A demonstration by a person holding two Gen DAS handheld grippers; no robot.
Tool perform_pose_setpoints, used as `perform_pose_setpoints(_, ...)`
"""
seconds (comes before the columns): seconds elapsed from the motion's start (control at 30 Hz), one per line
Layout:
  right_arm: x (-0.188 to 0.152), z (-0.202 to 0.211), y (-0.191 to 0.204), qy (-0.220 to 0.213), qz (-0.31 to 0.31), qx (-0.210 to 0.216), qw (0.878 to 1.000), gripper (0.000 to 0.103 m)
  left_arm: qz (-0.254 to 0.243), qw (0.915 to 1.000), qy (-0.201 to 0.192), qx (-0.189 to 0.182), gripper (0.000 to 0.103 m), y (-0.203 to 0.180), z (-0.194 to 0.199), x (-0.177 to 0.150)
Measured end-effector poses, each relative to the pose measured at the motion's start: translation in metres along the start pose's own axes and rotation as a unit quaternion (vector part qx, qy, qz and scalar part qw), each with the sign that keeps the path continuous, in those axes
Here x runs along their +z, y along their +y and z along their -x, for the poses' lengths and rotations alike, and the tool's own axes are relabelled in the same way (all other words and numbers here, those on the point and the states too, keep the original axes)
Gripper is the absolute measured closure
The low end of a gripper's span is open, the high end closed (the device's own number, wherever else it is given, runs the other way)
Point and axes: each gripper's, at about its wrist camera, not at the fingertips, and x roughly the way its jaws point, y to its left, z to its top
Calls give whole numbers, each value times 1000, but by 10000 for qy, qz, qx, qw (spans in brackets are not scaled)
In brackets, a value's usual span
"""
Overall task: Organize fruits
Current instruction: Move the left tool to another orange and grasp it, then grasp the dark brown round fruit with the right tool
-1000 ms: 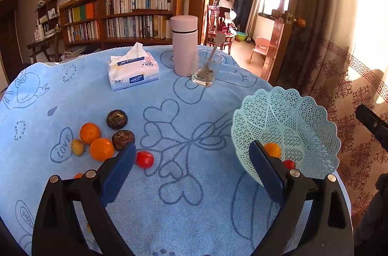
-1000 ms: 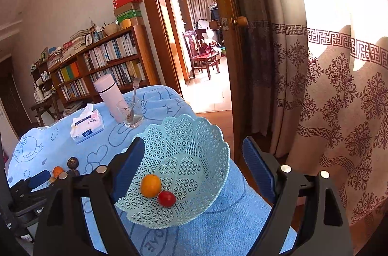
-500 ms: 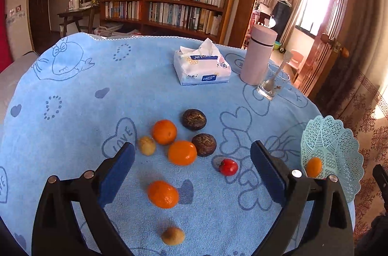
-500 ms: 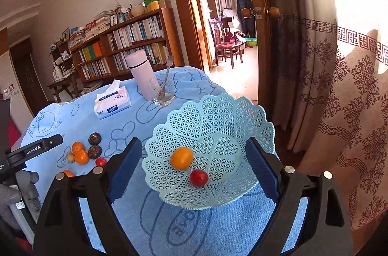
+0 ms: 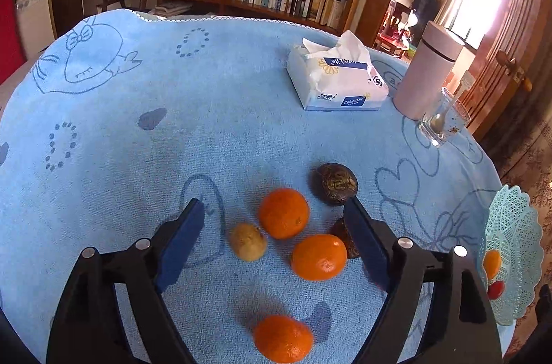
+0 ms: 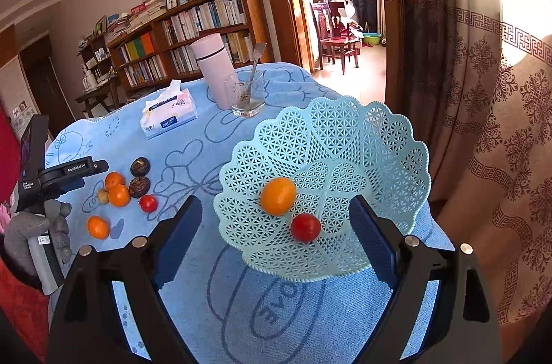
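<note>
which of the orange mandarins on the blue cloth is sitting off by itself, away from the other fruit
The round orange mandarin nearest the camera, low in the left wrist view. The other two mandarins sit clustered with the small tan fruit and dark brown fruits.

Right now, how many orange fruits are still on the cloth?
3: two side by side in the cluster, beside the dark fruits, and one apart, nearer the left gripper's hand.

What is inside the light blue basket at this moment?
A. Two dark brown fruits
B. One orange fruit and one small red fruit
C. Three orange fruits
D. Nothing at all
B: in the right wrist view the basket holds just one orange fruit and one small red fruit; the dark brown fruits lie on the blue cloth.
</note>
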Motion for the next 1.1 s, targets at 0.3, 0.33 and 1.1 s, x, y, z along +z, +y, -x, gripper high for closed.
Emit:
perform_pose_setpoints(0.3,-12,-15,7,273,31,28,9996,15,-227,9988,429,-113,51,-5,-46,0)
perform_pose_setpoints(0.33,-13,-17,9,318,25,62,9995,15,-219,9988,429,-100,54,-4,-48,0)
perform_pose_setpoints(1.1,43,-123,155,1431,568,1199,9808,15,443,9953,-692,-512,66,48,37,24)
